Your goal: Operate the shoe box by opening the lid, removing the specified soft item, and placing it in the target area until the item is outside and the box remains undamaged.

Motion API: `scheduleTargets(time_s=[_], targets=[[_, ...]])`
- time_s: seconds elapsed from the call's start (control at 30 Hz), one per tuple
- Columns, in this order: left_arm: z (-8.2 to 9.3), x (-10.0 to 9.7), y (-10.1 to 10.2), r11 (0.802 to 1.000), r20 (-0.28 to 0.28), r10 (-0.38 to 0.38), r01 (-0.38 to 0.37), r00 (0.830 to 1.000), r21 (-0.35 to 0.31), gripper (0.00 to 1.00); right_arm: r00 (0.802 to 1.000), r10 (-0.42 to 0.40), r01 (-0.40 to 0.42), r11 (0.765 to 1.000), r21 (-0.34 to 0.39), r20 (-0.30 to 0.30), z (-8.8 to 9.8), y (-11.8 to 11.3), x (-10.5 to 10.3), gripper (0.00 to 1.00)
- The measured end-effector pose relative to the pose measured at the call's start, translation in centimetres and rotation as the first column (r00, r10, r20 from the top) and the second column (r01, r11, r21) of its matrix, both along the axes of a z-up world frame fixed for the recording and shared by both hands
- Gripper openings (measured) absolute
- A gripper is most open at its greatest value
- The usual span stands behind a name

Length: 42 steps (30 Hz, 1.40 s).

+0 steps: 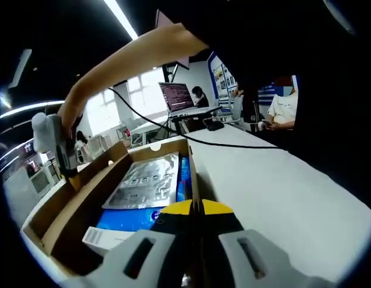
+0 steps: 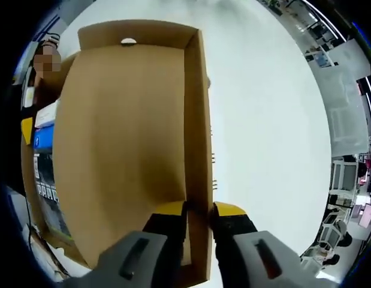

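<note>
Lid-opening step: your right gripper (image 2: 199,223) is clenched on the lid's (image 2: 125,150) side flap, swinging it up off the shoe box (image 1: 65,210). Left gripper (image 1: 194,217) pins the box wall nearest the white bench (image 1: 281,186), jaws closed on it. Soft item: prob. the silvery packet (image 1: 146,180) inside. Next: lid fully back, w/o tearing, then reach in.

We note an open laptop (image 1: 178,98) at the white table's (image 1: 281,192) far end, a black cable (image 1: 233,144) crossing that surface, and a seated person (image 1: 285,108) past its right edge.
</note>
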<state>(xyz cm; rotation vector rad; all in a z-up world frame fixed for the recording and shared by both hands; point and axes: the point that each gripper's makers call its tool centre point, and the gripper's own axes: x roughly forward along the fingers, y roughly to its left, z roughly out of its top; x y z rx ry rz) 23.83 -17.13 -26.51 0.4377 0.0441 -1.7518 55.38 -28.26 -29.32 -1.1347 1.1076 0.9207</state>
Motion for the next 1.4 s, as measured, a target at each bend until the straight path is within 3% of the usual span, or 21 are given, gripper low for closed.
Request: scheduleTargets(time_s=[1.4], targets=[[-0.1,0.6,0.0,1.000,-0.001,-0.006,0.006,1.000,-0.004,0.03,0.999,-0.008,0.008,1.000,0.005,-0.037,-2.3,0.0,-0.4,0.18]])
